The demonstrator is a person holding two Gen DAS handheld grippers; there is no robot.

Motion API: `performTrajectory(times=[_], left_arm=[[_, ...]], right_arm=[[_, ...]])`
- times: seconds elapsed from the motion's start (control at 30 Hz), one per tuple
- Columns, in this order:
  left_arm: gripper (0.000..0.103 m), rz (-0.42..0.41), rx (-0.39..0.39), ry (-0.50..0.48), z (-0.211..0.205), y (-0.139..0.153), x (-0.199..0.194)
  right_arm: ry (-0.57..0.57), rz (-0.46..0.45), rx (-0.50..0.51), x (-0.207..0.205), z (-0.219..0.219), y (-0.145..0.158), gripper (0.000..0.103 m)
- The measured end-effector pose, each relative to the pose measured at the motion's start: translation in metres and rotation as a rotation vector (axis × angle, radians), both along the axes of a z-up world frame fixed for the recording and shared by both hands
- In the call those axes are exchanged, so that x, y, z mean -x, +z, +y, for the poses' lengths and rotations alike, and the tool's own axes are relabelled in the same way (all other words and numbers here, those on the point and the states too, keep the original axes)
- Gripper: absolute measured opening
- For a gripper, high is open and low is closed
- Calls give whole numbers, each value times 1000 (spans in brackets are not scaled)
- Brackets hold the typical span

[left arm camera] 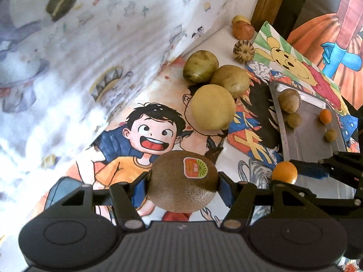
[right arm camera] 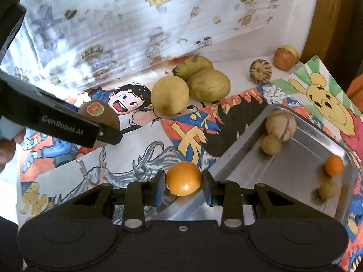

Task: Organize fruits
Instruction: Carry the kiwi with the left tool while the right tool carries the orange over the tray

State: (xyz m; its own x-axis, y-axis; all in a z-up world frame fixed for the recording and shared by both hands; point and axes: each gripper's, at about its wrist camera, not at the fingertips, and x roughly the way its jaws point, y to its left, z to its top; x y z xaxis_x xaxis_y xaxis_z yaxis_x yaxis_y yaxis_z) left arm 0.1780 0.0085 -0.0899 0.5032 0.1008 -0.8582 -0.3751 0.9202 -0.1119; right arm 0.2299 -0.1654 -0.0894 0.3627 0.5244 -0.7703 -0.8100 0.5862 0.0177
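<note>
The tray [right arm camera: 236,154] is sitting at the right, collecting small fruits. Pears [left arm camera: 212,108] are waiting loose beyond. The left gripper [left arm camera: 183,181] is clamping a kiwi [left arm camera: 181,185] aloft; the right gripper [right arm camera: 183,181] is pinching an orange [right arm camera: 183,178] at the tray's edge, likely for dropping in.

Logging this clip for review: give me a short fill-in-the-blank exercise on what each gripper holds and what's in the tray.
1. The left gripper is shut on a brown ____ bearing a sticker.
2. The right gripper holds a small fruit whose colour is ____.
3. The metal tray already holds ____ fruits.
4. The striped round fruit lies ____ the tray.

Missing words: kiwi; orange; four; outside
</note>
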Motion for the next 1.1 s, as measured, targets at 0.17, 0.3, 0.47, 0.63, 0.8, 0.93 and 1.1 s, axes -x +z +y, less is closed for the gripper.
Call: performTrajectory(times=[0.17,0.3,0.47,0.63,0.8,0.93,1.1], left_arm=[[67,-12,-2,-2,-16,6,11],[67,-14,4,-14,-31,8,17],[67,-20,12,-46,-53,13,16],[67,-49,14,-98,-79,19,4],[67,-106,-5,-97,-104,25,-16],[67,-172,-18,-79,-118,30,-34],[67,-229,-31,-63,-126,27,-58]], right_arm=[[-27,4,-22,13,-21,6,36],[-76,8,-33,22,-45,10,36],[-197,18,-57,27,-82,14,36],[-317,-13,-80,20,-116,20,36],[-414,-43,-91,0,-139,21,36],[-509,-50,-143,-19,-155,22,36],[-587,-44,-209,-37,-167,14,36]])
